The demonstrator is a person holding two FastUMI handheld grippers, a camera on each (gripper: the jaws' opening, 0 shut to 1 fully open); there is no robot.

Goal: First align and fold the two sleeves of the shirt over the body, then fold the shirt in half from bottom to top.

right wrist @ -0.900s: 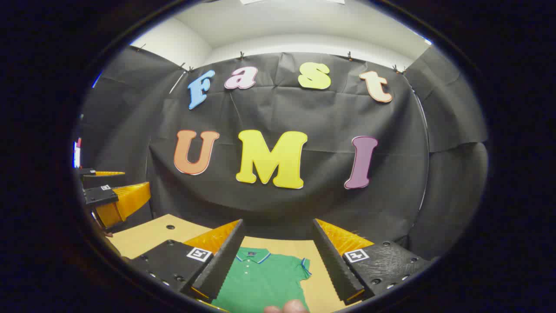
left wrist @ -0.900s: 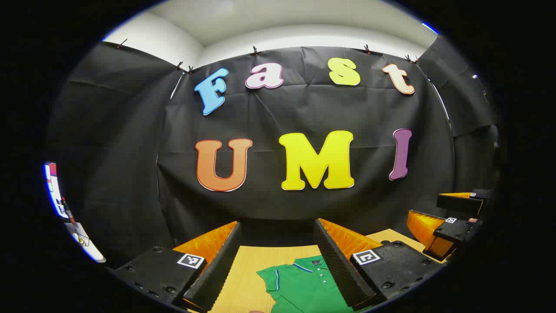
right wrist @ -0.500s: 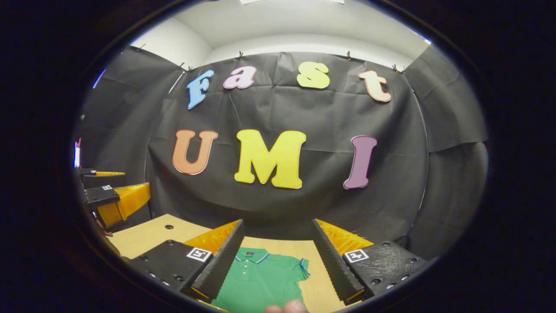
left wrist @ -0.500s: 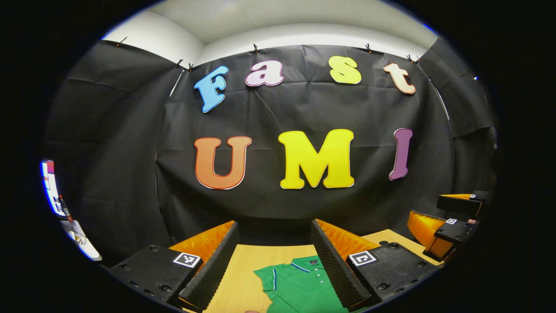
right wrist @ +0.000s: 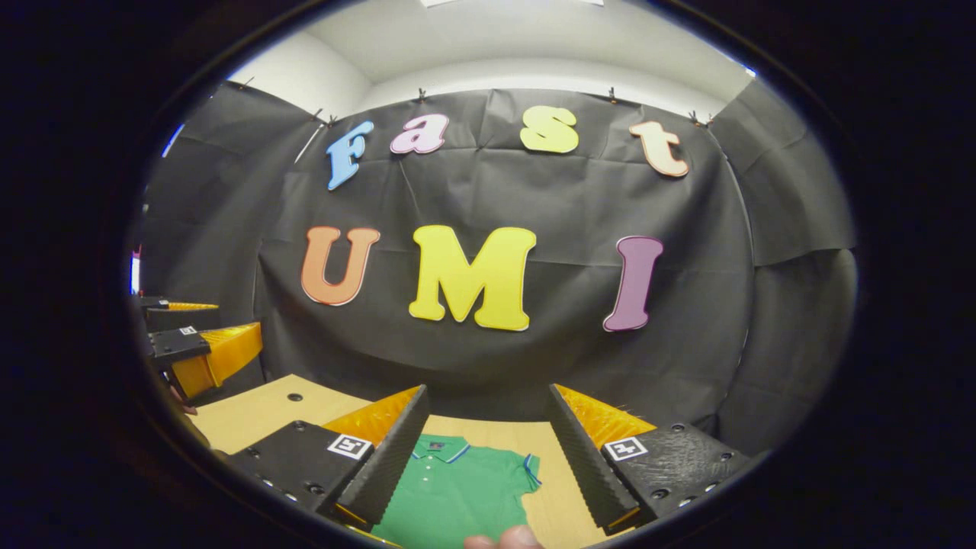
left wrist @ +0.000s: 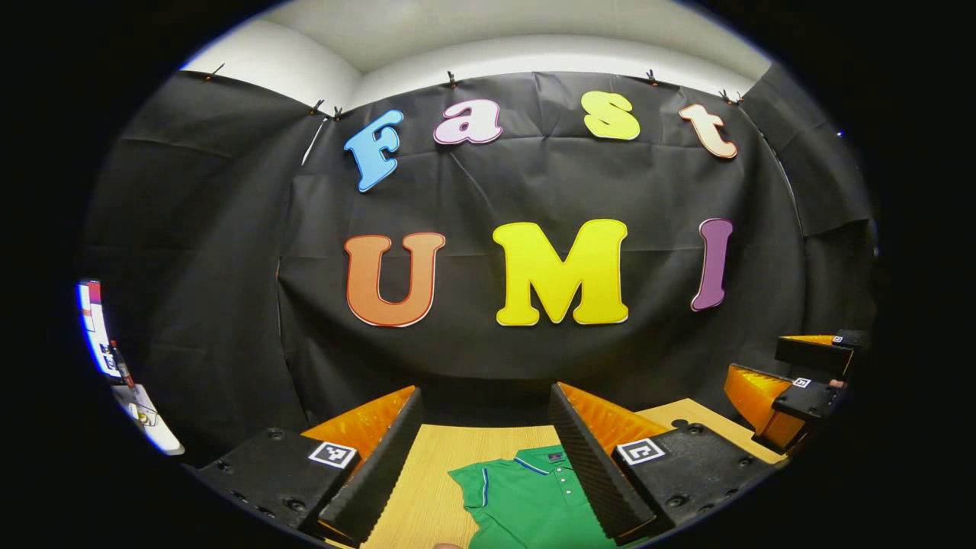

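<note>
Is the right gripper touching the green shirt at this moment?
Apart. In the right gripper view, the right gripper is held open above the table, and the green shirt lies flat below between its fingers, neither finger pressing on the cloth.

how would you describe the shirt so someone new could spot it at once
On the light wooden table before the black cloth wall lies a green short-sleeved polo shirt, spread flat. Blue-and-white trim on its collar and sleeve cuffs sets it apart; it is the one garment there.

No readable text or labels.
</note>
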